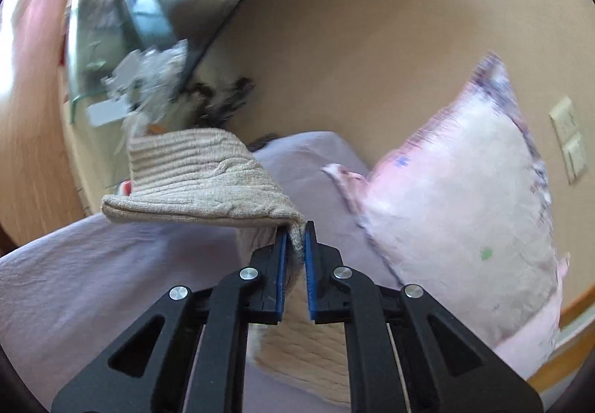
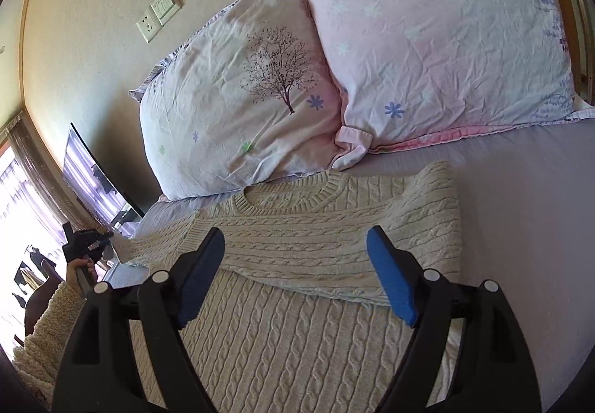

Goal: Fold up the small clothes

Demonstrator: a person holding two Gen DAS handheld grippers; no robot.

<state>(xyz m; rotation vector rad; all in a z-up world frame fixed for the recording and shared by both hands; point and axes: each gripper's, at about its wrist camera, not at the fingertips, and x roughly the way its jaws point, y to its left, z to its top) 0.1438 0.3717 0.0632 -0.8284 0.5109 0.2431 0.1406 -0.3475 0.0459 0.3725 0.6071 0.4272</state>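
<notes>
A cream cable-knit sweater (image 2: 297, 294) lies flat on the lilac bed sheet (image 2: 528, 227), neck toward the pillows, its right sleeve (image 2: 427, 212) folded across the chest. My right gripper (image 2: 297, 264) is open and empty, hovering above the sweater's chest. My left gripper (image 1: 295, 242) is shut on the left sleeve (image 1: 200, 182) and holds it lifted off the bed, the cuff end hanging out to the left. In the right wrist view the left gripper (image 2: 89, 242) shows at the far left, held by a hand in a fuzzy sleeve.
Two pink floral pillows (image 2: 253, 93) (image 2: 446, 34) lean against the beige wall at the head of the bed. One pillow (image 1: 465, 208) stands right of my left gripper. A television (image 2: 93, 182) and a window are at the left. Wall switches (image 2: 160, 11) sit above.
</notes>
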